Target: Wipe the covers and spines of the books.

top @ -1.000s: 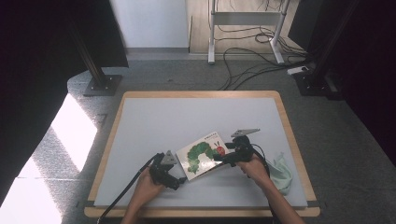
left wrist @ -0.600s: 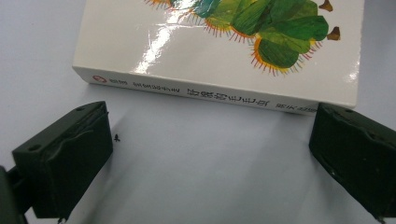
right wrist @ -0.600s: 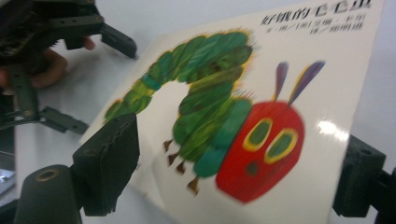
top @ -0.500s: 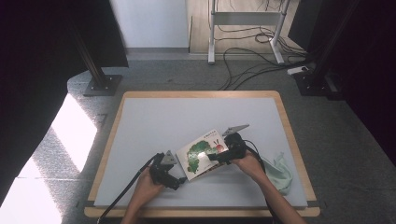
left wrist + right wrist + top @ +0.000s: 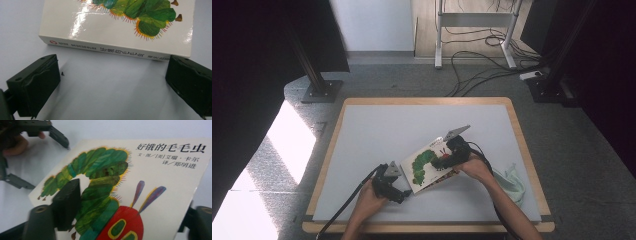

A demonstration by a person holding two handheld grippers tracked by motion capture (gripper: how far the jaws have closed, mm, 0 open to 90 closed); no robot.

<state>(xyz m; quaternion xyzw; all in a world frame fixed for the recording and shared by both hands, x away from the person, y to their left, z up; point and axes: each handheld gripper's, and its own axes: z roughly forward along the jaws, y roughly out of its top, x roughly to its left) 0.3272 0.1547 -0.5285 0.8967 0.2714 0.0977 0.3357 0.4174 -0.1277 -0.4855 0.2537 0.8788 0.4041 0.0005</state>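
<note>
- Picture book (image 5: 428, 163) with a green caterpillar on its white cover is seen lying on the grey table mat (image 5: 377, 130), toward the near right of the middle, its far edge raised off the mat.
- In the left gripper view, the spine of the book (image 5: 110, 48) is seen lying flat on the mat just ahead of two black jaws, which are held wide apart and touch nothing. The left gripper (image 5: 399, 189) is parked just beside the spine edge.
- The right gripper (image 5: 443, 162) is placed over the cover's free edge. Its jaws have just been closing, with the cover (image 5: 140, 190) between them: one jaw is laid on top of the caterpillar artwork, the other is glimpsed below the edge. Whether the pads already press is not clearly shown, so the grip is judged as not yet made.
- Risk: the glossy cover may slip out if it is lifted before the jaws are fully pressed on it.
- Risk: with the spine left unpinned, the whole book may be dragged or tipped across the mat instead of being opened.
- Risk: several pages may be caught along with the cover and creased.
- A pale green cloth (image 5: 512, 182) is seen near the right forearm and may be snagged by the trailing cable.
</note>
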